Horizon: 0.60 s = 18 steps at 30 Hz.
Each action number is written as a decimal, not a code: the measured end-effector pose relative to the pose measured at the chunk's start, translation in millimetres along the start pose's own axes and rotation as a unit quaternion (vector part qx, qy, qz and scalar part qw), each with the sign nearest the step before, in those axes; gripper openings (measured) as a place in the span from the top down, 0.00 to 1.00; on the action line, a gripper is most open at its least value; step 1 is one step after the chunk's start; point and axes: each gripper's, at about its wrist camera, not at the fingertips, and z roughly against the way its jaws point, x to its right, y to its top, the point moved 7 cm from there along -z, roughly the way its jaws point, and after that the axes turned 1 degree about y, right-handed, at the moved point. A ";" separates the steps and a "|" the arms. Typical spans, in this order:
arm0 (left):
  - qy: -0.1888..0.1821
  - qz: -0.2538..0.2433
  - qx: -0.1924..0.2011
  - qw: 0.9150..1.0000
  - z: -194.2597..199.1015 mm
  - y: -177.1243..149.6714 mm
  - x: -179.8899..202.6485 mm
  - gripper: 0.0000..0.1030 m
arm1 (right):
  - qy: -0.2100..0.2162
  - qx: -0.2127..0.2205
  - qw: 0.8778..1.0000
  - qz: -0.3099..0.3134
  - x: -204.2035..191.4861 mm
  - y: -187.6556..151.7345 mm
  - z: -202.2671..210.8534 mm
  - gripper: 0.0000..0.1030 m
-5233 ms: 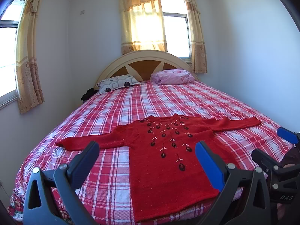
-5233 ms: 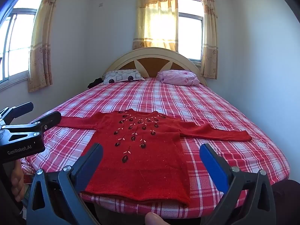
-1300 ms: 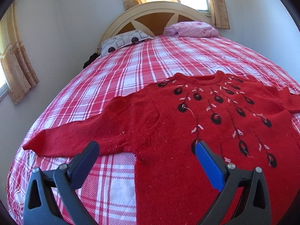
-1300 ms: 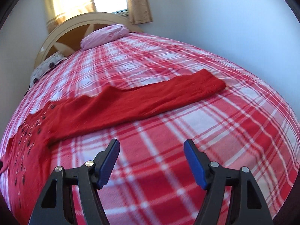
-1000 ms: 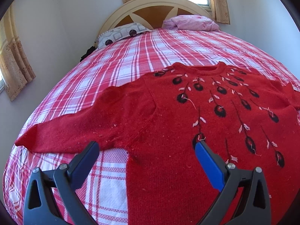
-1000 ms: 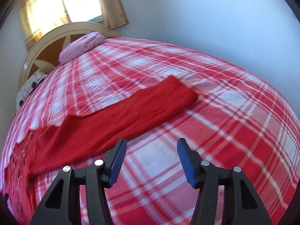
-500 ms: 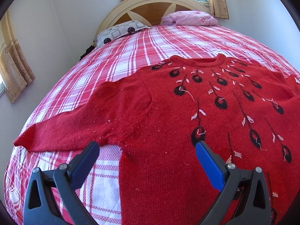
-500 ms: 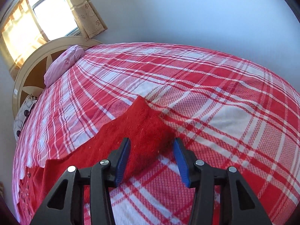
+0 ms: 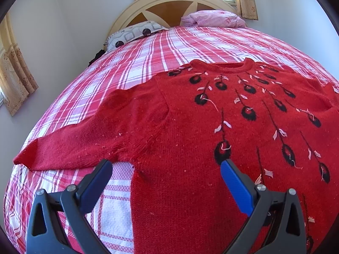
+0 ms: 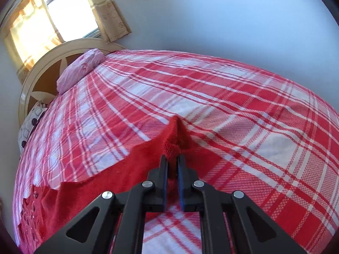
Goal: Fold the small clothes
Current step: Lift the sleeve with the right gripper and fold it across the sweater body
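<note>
A red sweater point(image 9: 186, 139) lies front-up and flat on the bed point(image 9: 173, 42), over its red-and-white plaid cover, neck toward the headboard point(image 9: 169, 6). Dark embroidered buds on thin stems with pale leaves run down its chest.

The left gripper point(image 9: 166, 175) hangs low over the sweater's armpit, spread wide and holding nothing; one finger sits over the bare cover beside the body panel, the other over the knit. The sleeve point(image 9: 84, 139) on that side stretches flat toward the bed's edge.

The right gripper point(image 10: 172, 165) is pinched on the cuff point(image 10: 174, 139) of the other sleeve, with only a thin fold of knit between its blue pads point(image 10: 181, 175). The cuff is bunched into a raised ridge just ahead of the tips, and the rest of that sleeve trails flat across the cover back toward the body.

At the head of the bed sit a patterned pillow point(image 9: 133, 36) and a pink pillow point(image 9: 214, 19), side by side. Curtains point(image 10: 110, 14) frame a bright window point(image 10: 70, 10) above
</note>
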 end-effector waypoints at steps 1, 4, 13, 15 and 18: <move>-0.001 -0.001 0.000 1.000 0.0 0.0 0.6 0.00 | 0.003 0.003 1.000 0.009 -8.3 0.8 3.4 0.93; -0.003 0.001 0.000 1.000 0.3 -0.1 0.2 0.00 | 0.019 0.011 0.999 0.039 -40.5 1.9 16.5 0.93; -0.014 0.008 -0.002 1.000 0.4 -1.4 -0.5 0.00 | 0.085 0.006 0.990 0.114 -145.6 -22.4 48.0 0.93; -0.017 0.009 -0.002 1.000 0.1 -1.7 -0.3 0.00 | 0.105 0.001 0.985 0.134 -174.0 -32.1 56.4 0.93; -0.020 0.012 -0.003 1.000 -0.3 -1.9 -0.9 0.00 | 0.131 -0.002 0.979 0.158 -210.8 -45.7 68.1 0.93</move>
